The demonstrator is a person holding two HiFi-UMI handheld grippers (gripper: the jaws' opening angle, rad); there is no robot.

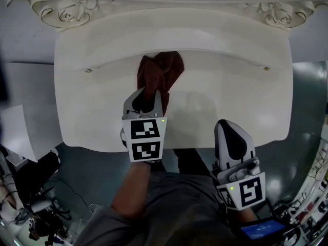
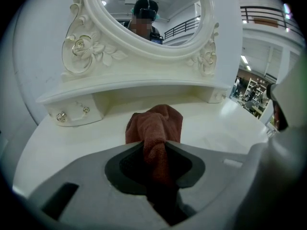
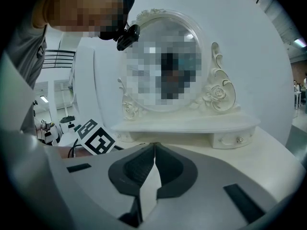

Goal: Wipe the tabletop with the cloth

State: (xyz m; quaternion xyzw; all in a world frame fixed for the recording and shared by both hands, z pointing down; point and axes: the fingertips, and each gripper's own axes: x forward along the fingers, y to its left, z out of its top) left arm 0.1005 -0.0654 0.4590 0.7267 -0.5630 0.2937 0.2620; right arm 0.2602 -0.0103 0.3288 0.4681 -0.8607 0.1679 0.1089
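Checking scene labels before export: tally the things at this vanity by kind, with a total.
cloth: 1
grippers: 2 (left gripper, right gripper)
mirror: 1
table: 1
Total: 5

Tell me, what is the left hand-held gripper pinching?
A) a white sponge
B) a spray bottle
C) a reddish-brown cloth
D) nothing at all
C: the left hand-held gripper is closed on a reddish-brown cloth, and the cloth's free end lies bunched on the white dressing-table top.
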